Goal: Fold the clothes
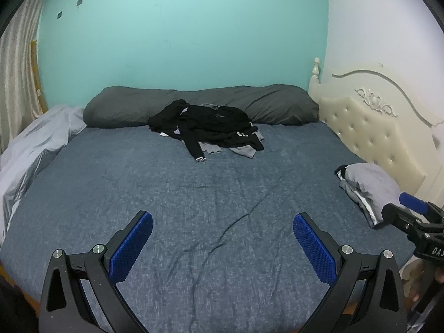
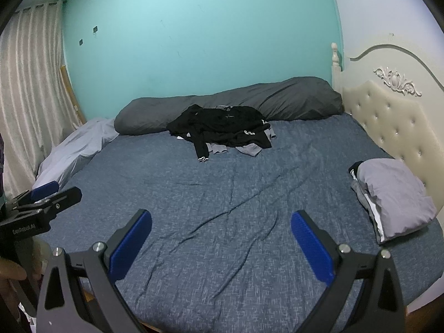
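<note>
Left gripper (image 1: 222, 238) and right gripper (image 2: 221, 237) side by side, level, fingers spread wide, empty.

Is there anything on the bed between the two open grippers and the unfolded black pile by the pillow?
Nothing visible. Bare blue sheet lies between the left gripper, the right gripper and the black clothes pile. The folded grey stack sits aside by the headboard.

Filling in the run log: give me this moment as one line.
left gripper: open, empty | right gripper: open, empty | black and grey heap of unfolded clothes: untouched by dark grey bolster | folded grey stack: near cream tufted headboard
</note>
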Available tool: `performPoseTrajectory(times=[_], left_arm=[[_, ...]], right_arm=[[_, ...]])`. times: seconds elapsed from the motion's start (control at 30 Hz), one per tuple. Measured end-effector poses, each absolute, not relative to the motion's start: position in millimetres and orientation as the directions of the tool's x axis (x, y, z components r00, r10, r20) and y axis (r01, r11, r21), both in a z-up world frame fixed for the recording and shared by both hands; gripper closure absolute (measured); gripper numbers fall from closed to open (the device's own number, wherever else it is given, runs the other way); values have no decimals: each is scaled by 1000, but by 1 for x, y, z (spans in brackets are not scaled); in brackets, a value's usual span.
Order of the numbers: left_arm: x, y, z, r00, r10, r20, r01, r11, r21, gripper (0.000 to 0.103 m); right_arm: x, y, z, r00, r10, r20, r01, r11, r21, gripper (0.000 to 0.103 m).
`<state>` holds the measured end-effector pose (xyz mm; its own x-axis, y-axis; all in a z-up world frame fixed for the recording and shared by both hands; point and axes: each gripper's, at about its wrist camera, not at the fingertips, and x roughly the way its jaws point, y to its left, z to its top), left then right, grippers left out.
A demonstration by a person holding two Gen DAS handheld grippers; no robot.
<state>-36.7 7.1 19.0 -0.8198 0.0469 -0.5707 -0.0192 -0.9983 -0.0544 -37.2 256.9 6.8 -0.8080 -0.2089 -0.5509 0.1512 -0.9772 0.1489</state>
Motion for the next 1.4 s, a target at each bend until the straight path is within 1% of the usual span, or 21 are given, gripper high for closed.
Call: performPoseTrajectory(times=[0.53, 0.77, 0.93, 1.23, 1.4], left_arm=[[-120, -18, -10, -793, 86, -603, -20, -993, -116, 0], [-173, -27, -30, -780, 83, -620, -9, -993, -121, 0], [-210, -39, -47, -769, 105, -630, -6, -987, -158, 0], [-282, -60, -86, -751, 70, -657, 7, -993, -114, 0], [-319, -79, -107, -745, 61, -664, 18, -994, -112, 0]], right_arm=[[-118, 251, -17, -772, -189, -607, 127, -981, 144, 2], [-173, 249, -36, -752, -198, -628, 133, -980, 150, 2], [-217, 244, -51, -737, -203, -644, 139, -979, 150, 2], [-297, 229, -82, -722, -207, -660, 161, -978, 130, 2], [-344, 217, -103, -709, -216, -671, 179, -976, 126, 2]])
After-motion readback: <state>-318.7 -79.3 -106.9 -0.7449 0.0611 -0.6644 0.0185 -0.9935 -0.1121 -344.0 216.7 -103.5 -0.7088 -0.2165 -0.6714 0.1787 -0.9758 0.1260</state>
